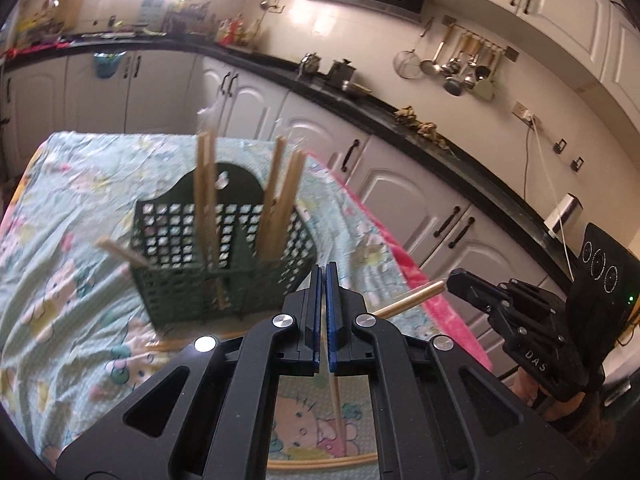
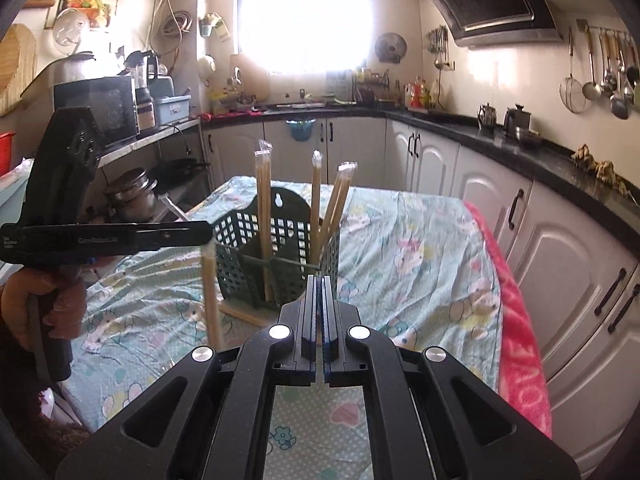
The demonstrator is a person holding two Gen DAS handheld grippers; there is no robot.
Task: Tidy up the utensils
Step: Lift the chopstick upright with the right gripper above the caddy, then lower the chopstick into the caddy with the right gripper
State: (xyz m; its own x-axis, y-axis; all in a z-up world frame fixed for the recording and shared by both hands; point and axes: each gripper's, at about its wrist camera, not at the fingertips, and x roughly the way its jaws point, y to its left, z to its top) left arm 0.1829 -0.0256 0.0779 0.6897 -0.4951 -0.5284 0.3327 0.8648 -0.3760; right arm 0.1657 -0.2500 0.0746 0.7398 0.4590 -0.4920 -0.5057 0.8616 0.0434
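Note:
A dark green slotted utensil basket [image 1: 224,256] [image 2: 280,256] stands on the cloth-covered table, with several wrapped chopstick pairs [image 1: 280,200] [image 2: 316,204] upright in it. My left gripper [image 1: 325,276] is shut on a chopstick pair [image 1: 335,396] that hangs down below its jaws; the right wrist view shows that pair [image 2: 211,300] hanging from the left gripper [image 2: 200,232] just left of the basket. My right gripper [image 2: 319,286] is shut, just in front of the basket. In the left wrist view it holds a chopstick pair [image 1: 412,300] at the right of the table.
More chopstick pairs lie on the cloth: one [image 1: 320,464] near the front edge, one [image 2: 244,316] by the basket's foot, one [image 1: 122,254] left of the basket. A pink towel [image 2: 520,340] lines the table's right edge. Counters and cabinets surround the table.

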